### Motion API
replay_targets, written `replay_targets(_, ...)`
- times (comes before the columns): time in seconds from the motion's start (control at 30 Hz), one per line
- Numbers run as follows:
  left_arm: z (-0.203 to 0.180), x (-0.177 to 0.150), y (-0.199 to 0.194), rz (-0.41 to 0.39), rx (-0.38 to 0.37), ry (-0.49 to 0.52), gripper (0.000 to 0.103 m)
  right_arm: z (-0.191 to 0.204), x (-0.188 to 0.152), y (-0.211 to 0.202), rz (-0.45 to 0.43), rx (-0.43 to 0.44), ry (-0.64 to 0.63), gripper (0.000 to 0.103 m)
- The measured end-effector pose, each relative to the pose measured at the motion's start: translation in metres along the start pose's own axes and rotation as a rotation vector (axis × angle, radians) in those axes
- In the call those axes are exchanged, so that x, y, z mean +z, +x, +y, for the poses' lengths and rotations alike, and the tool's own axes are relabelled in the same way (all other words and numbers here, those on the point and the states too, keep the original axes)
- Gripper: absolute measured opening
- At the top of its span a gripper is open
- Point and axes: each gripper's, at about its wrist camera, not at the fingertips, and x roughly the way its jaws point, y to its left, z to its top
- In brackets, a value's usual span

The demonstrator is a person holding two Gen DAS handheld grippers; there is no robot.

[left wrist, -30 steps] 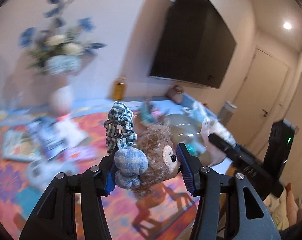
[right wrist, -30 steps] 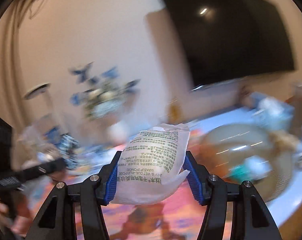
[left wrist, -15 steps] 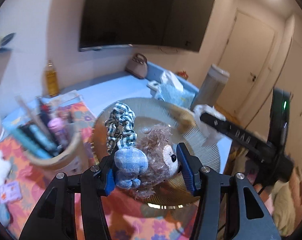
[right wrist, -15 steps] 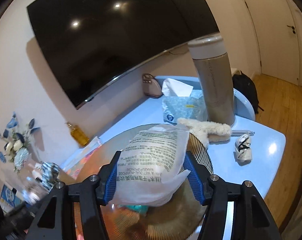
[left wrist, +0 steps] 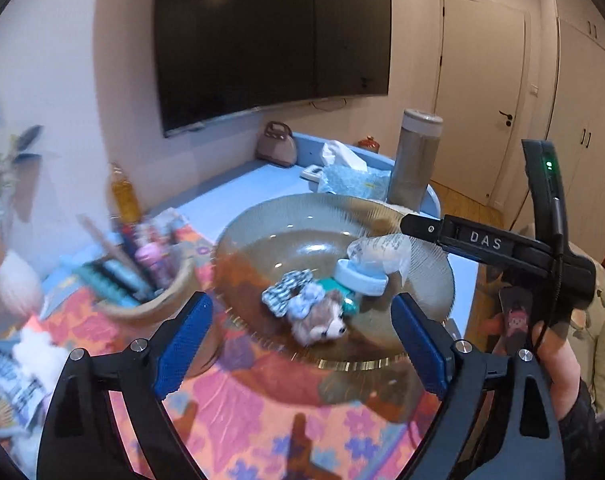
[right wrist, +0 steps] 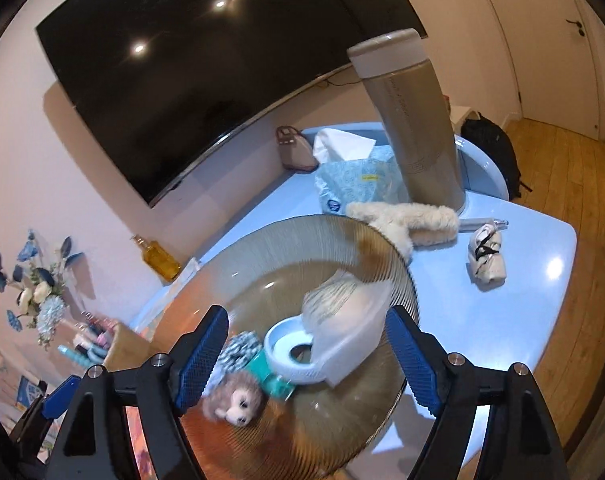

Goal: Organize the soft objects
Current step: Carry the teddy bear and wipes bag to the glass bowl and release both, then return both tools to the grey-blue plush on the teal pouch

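Note:
A big ribbed amber glass bowl point(left wrist: 430, 264) point(right wrist: 262, 248) stands on the table. In it lie a small curly brown plush toy point(left wrist: 320, 324) point(right wrist: 234, 400) with a checked blue scrunchie point(left wrist: 288, 292) point(right wrist: 238, 348), a light blue ring point(left wrist: 358, 278) point(right wrist: 294, 352) and a white sponge packet point(left wrist: 378, 250) point(right wrist: 342, 312). My left gripper point(left wrist: 302, 364) hangs over the bowl's near rim, its jaws opening, nothing between them. My right gripper point(right wrist: 304, 358) is also over the bowl with jaws opening; the packet sits loose beyond them, blurred as if falling.
A wicker basket point(left wrist: 158, 300) of bottles stands left of the bowl on a flowered cloth point(left wrist: 230, 420). Behind the bowl are a tissue pack point(right wrist: 354, 184), a tall beige canister point(right wrist: 414, 128), a fluffy cream item point(right wrist: 406, 220), a rolled cloth point(right wrist: 486, 256) and a yellow bottle point(left wrist: 124, 192).
Both grippers swung over to the bowl and spread their jaws. The plush toy with scrunchie left the left gripper and the sponge packet left the right; both are now in the bowl.

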Motion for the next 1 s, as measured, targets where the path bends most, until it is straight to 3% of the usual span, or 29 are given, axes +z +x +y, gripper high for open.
replay_targets(0.23, 0.020, -0.037, -0.102, -0.121, 0.100, -0.029, 0.092, 0.063, -0.020, -0.043, -0.061, 0.077, -0.143, 0.080)
replay_targets(0.37, 0.049, -0.076, -0.162, -0.186, 0.192, -0.120, 0.098, 0.112, -0.048, -0.059, -0.059, 0.170, -0.239, 0.086)
replay_targets(0.53, 0.099, -0.124, -0.214, -0.204, 0.311, -0.258, 0.099, 0.180, -0.098, -0.061, -0.016, 0.236, -0.408, 0.086)
replay_targets(0.73, 0.173, -0.193, -0.241, -0.165, 0.449, -0.479, 0.099, 0.246, -0.170, -0.042, 0.117, 0.353, -0.571, 0.086)
replay_targets(0.83, 0.203, -0.222, -0.240, -0.132, 0.505, -0.554, 0.099, 0.272, -0.205, -0.026, 0.155, 0.332, -0.671, 0.086)
replay_targets(1.0, 0.243, -0.258, -0.224, -0.082, 0.495, -0.667, 0.099, 0.287, -0.239, 0.005, 0.229, 0.306, -0.710, 0.086)
